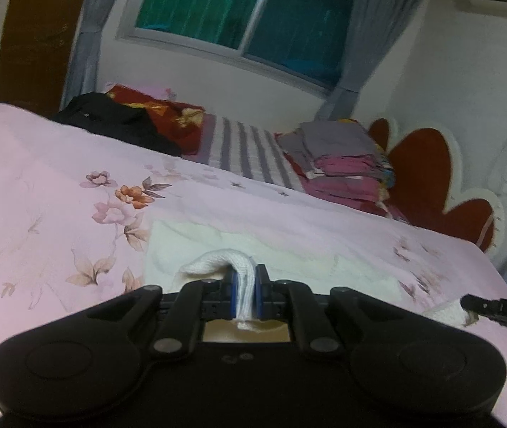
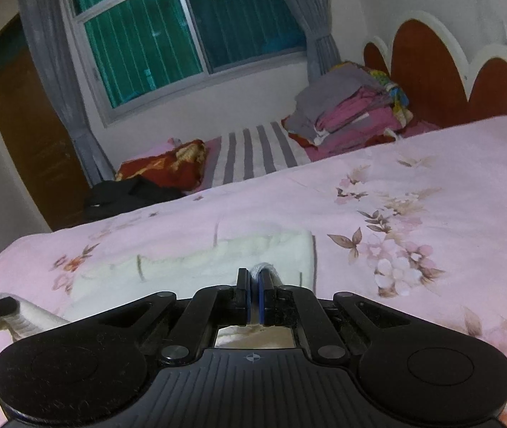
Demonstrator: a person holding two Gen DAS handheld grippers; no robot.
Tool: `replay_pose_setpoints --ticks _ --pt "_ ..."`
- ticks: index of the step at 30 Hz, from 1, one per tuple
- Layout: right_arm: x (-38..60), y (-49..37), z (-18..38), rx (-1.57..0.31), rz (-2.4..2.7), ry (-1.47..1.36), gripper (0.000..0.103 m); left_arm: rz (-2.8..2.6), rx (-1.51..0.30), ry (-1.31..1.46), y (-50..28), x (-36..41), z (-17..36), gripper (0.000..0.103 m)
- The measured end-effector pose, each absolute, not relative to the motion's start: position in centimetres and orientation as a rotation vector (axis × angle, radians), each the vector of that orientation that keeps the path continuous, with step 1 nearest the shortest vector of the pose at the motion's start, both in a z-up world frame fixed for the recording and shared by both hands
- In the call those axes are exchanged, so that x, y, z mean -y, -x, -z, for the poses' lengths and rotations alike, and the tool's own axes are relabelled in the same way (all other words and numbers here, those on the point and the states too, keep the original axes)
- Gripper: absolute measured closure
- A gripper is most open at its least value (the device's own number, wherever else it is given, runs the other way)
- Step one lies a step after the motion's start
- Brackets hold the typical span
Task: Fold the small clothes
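Left tool (image 1: 245,294) pinching white cloth (image 1: 271,249) on pink bedsheet (image 1: 39,185).

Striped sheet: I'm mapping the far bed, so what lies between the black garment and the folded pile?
In both views the striped sheet spans it, with a red floral pillow beside the black garment; folded pile.

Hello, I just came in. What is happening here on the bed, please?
A person is folding a small white cloth on a pink floral bedsheet, holding a gripper in each hand. The left gripper is shut on one edge of the cloth, and the right gripper is shut on another edge. Most of the cloth lies flat on the bed. A stack of folded clothes sits near the headboard.
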State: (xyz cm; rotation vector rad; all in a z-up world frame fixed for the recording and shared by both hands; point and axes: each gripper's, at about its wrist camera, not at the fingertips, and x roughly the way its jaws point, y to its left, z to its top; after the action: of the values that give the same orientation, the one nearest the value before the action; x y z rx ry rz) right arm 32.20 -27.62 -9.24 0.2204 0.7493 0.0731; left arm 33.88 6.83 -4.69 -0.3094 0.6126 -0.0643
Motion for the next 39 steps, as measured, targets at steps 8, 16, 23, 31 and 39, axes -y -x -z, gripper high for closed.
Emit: replay_pose_setpoints --ticks 8,16,23,31,39 --pt "28.3 -39.3 13.2 -0.813 -0.042 -0.282 0.1 0.015 -0.65 0.289 -39.8 -6.7 6.8 0.094" --pt "28.6 -43.8 16.8 -0.875 -0.032 -0.273 0.1 -0.033 -0.716 0.268 -44.3 -6.6 9.2 0.093" --pt "28.5 -45.3 19.5 -0.903 -0.031 -0.216 0.099 -0.049 -0.785 0.253 -46.3 -6.8 11.1 0.08" --pt "28.6 -45.5 19.3 -0.854 -0.037 -0.158 0.099 -0.06 -0.688 0.267 -45.0 -8.9 9.2 0.04" --pt "29.5 -45.5 18.2 -0.797 -0.073 -0.141 0.024 -0.01 -0.731 0.172 -44.9 -8.6 9.6 0.04"
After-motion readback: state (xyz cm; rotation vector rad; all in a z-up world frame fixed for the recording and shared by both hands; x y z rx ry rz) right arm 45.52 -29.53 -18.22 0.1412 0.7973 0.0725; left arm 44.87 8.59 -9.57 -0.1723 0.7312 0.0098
